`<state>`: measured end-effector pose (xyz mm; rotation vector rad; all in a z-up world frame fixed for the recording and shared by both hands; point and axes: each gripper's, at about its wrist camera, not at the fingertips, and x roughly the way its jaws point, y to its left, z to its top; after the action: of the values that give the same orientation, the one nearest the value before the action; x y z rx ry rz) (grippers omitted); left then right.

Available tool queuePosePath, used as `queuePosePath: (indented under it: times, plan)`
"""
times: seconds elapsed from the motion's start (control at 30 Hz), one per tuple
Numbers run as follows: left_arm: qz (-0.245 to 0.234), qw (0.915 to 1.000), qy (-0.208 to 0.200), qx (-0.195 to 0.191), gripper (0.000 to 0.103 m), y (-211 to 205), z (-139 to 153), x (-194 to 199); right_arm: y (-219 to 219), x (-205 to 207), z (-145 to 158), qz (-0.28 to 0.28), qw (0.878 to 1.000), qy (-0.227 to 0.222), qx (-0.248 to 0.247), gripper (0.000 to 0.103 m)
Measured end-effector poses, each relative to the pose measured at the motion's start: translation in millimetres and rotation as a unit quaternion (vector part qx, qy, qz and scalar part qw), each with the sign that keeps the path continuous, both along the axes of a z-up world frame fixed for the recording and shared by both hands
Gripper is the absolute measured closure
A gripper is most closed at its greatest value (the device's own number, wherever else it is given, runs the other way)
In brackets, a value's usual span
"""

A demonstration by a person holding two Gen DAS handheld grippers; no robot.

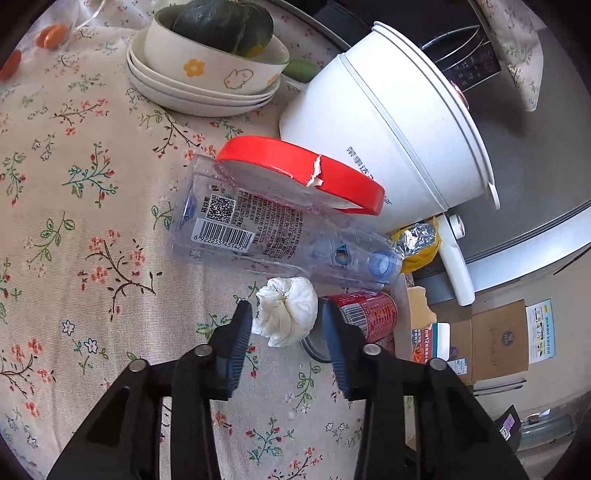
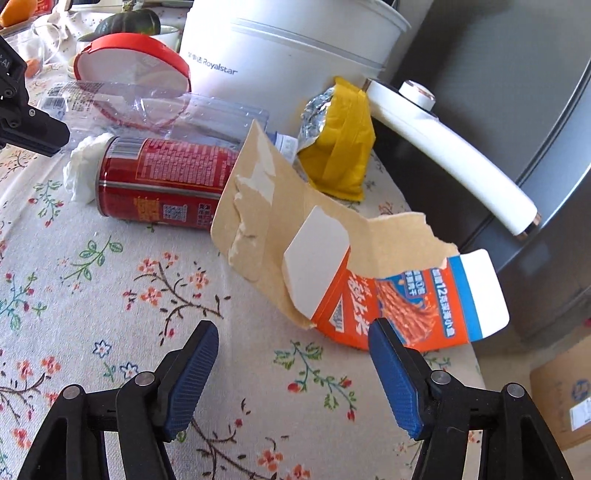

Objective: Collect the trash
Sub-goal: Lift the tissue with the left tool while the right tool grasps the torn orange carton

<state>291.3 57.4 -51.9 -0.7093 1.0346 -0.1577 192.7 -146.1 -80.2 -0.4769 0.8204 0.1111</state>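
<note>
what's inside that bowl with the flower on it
A dark green squash sits inside the flower-print bowl, filling most of it and rising above the rim. The bowl stands on stacked plates. Anything beneath the squash is hidden.

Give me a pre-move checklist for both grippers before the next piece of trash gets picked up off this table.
1. Left gripper jaws apart: ok, the pads are clear of the tissue.
2. Crumpled tissue centred between the left fingers: ok.
3. Red can clear of the left gripper's closing path: not ok, it lies right against the right-hand finger.
4. Right gripper empty and open: ok.
5. Torn carton between the right fingers: not ok, only its orange end is near one finger.
6. Where the trash goes: cannot tell, no bin is in view.
</note>
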Motion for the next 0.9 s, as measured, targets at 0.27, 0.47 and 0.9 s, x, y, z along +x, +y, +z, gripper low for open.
queuePosePath:
  times: [0.27, 0.47, 0.9]
  plan:
    - [0.003, 0.9990, 0.021, 0.040, 0.051, -21, -19, 18, 9, 22, -3, 0.014, 1.000, -0.012, -0.021, 0.031]
    - [-0.013, 0.9973, 0.001, 0.072, 0.075, -32, -18, 21, 13, 31, -12, 0.022, 0.999, -0.017, -0.034, 0.047]
    - [-0.017, 0.9986, -0.008, 0.049, 0.079, -25, 5, -2, -6, 17, 9, 0.017, 0.999, -0.014, 0.040, 0.088]
